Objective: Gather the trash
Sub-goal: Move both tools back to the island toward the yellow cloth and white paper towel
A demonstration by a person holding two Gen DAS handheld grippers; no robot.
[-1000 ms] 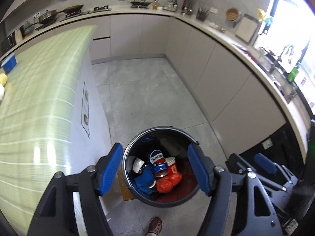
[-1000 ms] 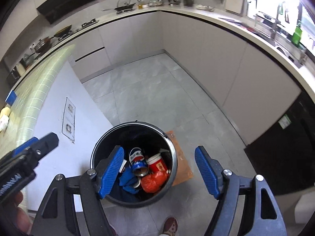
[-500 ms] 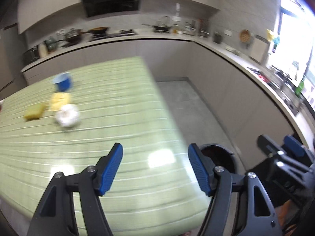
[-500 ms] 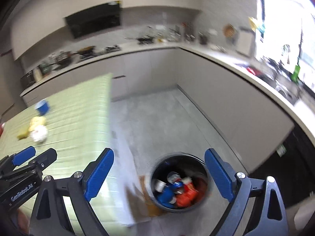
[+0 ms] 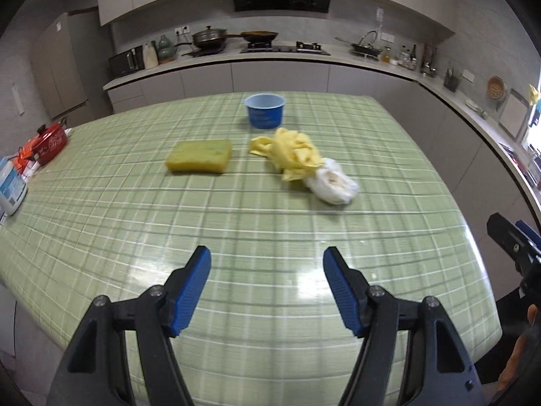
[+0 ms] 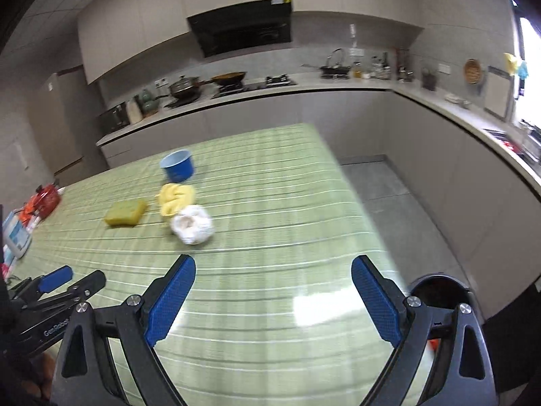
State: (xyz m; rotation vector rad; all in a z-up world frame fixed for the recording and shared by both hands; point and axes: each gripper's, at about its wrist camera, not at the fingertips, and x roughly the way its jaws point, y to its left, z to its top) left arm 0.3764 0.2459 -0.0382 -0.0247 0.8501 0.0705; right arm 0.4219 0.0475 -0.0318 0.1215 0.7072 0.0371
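Observation:
On the green checked table (image 5: 135,223) lie a yellow-green sponge (image 5: 199,155), a crumpled yellow wrapper (image 5: 290,154), a white crumpled wad (image 5: 333,182) and a blue cup (image 5: 265,111). My left gripper (image 5: 267,291) hovers open and empty over the near part of the table, well short of them. In the right wrist view the same sponge (image 6: 125,213), yellow wrapper (image 6: 175,198), white wad (image 6: 192,225) and blue cup (image 6: 178,165) sit ahead to the left. My right gripper (image 6: 274,301) is open wide and empty above the table's near right side.
A dark trash bin (image 6: 439,287) stands on the floor beside the table's right edge. A red item (image 5: 47,143) and a white-blue container (image 5: 10,186) sit at the table's left edge. Kitchen counters (image 5: 277,57) run along the back and right.
Both grippers swung away from above the trash bin to face the table with the trash items. The right jaws stand wider than one second ago.

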